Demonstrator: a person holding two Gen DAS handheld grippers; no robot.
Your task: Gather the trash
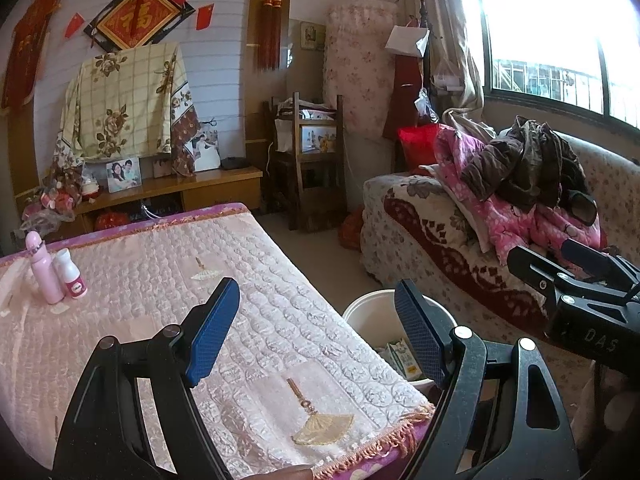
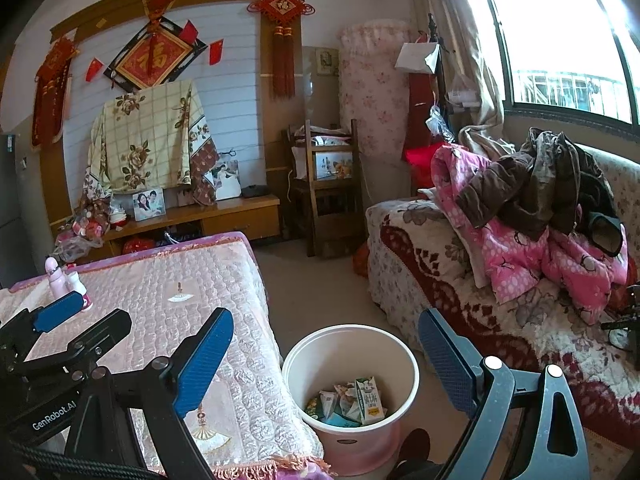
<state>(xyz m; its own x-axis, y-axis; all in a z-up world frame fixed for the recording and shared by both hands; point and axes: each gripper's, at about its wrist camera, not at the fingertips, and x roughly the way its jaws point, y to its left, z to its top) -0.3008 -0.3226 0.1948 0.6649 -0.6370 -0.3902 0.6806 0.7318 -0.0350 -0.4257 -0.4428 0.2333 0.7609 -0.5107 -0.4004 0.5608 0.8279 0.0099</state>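
The left gripper (image 1: 316, 332) is held open and empty above the table (image 1: 160, 264) edge; cartons (image 1: 400, 356) are seen in the bin (image 1: 368, 312) beside it.

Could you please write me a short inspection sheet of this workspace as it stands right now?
Surface: table under a quilted pink cover, mostly bare.
Job's things: white bin on the floor between the table and the sofa, with cartons already inside.
Clutter: pink bottle and small white bottle upright together at the table's far left.
Grippers: left gripper open, nothing between its fingers; right gripper open and empty above the bin.
Cables: nothing seen on the table.
Surroundings: clothes piled on the sofa, a low cabinet with framed photos, bright window.
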